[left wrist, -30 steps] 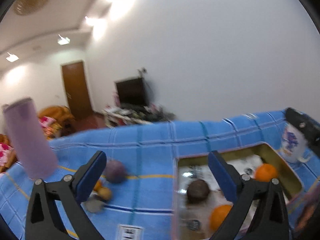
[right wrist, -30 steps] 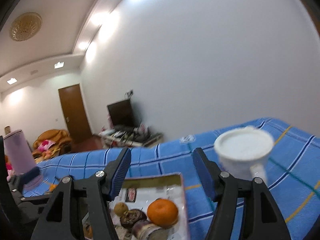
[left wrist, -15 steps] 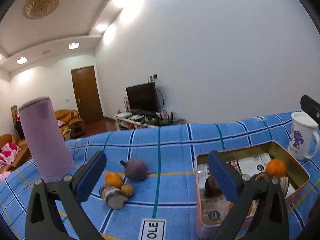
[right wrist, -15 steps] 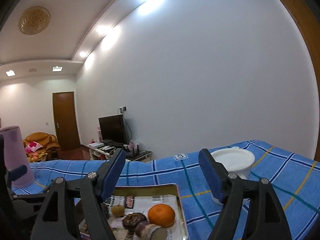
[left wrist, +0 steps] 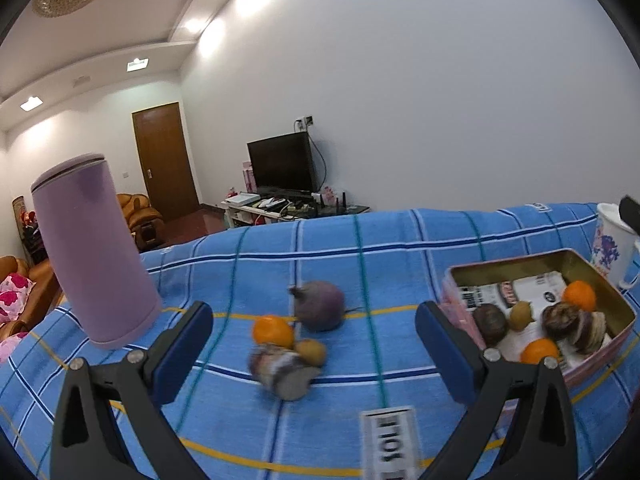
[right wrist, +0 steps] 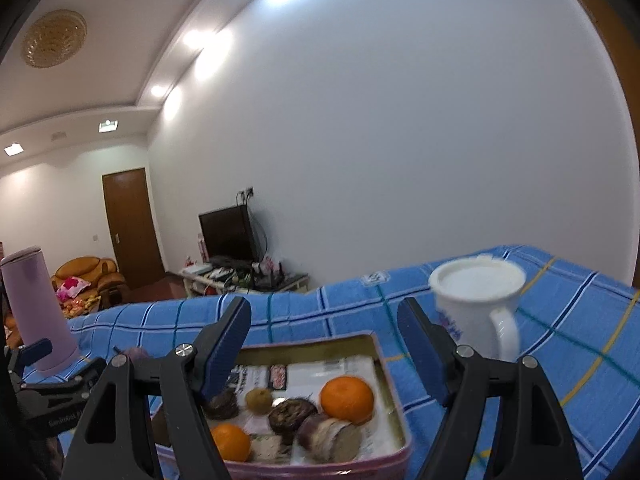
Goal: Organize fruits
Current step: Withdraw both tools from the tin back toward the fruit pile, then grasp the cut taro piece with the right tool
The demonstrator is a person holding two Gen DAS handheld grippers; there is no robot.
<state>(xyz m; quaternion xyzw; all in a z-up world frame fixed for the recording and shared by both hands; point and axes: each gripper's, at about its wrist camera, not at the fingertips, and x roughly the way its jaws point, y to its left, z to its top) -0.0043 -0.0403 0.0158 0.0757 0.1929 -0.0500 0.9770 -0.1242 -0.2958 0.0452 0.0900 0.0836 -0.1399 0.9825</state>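
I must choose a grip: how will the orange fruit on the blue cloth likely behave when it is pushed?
The orange fruit looks round and smooth, so it may roll. The brown fruit and the cut piece beside it could block it.

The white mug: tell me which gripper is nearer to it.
Right. The right gripper hovers over the tin, the white mug just beyond its right finger. The left gripper faces the loose fruit, farther off.
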